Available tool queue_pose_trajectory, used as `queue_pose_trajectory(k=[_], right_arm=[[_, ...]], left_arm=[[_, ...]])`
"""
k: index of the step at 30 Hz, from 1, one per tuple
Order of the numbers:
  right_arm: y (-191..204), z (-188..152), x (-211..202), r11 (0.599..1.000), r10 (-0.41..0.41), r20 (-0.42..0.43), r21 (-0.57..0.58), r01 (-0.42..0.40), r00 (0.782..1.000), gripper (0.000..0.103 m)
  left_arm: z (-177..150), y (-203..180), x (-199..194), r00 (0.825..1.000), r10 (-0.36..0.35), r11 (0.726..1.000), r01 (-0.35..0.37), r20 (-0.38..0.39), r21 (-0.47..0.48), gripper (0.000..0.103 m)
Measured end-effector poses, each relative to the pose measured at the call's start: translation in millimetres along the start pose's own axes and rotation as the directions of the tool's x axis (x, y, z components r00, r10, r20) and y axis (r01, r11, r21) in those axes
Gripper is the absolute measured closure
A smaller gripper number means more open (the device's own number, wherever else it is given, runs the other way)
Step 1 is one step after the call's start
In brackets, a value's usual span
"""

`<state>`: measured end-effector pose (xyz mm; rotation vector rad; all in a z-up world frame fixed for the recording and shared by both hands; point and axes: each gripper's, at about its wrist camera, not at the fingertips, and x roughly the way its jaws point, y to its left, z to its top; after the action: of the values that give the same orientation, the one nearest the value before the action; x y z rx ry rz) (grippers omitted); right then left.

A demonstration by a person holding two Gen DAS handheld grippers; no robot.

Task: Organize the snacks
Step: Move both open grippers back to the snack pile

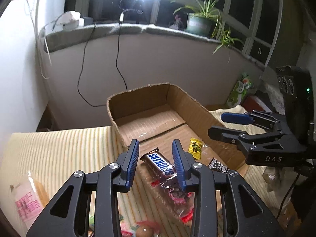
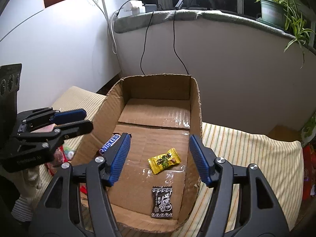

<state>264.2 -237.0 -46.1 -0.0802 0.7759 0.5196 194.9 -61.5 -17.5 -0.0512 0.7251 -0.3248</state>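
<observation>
in the box (image 2: 197, 106) on the cloth (image 2: 256, 158): bar (image 2: 110, 143) by the left wall, candy (image 2: 164, 160) mid-floor, packet (image 2: 162, 202) near the front edge.

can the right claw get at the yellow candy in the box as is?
Probably yes. The right claw hangs open right above the yellow candy, which lies loose on the cardboard box floor; nothing covers it.

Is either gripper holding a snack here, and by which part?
Neither: left gripper and right gripper both stand open above the cardboard box.
</observation>
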Motion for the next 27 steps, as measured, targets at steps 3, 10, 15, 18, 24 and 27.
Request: queue_pose_trajectory(k=[3,10,15,18,24,27], right_arm=[[7,-2,-9,1.0,0.008,0.008,-0.01,-0.008,1.0,0.038],[35,-12,-33,0.998,0.051,0.034,-0.049,-0.05,0.998,0.038],[61,-21,-46,0.992,0.102,0.038,-0.078,-0.099,0.994,0.038],[79,-28,-51,0.986,0.142,0.035,-0.096,-0.139,0.989,0.038],[113,-39,-50,0.971,0.197,0.006,-0.139,-0.194,0.98,0.038],[127,-42,-48,0.964,0.215,-0.01,-0.161,-0.214,0.976,0.038]], left_arm=[[-3,3,-16,1.0,0.013,1.0,-0.013,0.009,-0.001,0.07],[-21,28,-61,0.997,0.064,0.996,-0.062,0.031,-0.059,0.07],[-43,53,-93,0.992,0.119,0.988,-0.114,0.047,-0.106,0.07],[-59,65,-105,0.989,0.142,0.982,-0.135,0.039,-0.13,0.07],[-88,76,-116,0.985,0.17,0.975,-0.168,0.004,-0.146,0.07],[-100,79,-119,0.986,0.166,0.973,-0.165,-0.006,-0.161,0.07]])
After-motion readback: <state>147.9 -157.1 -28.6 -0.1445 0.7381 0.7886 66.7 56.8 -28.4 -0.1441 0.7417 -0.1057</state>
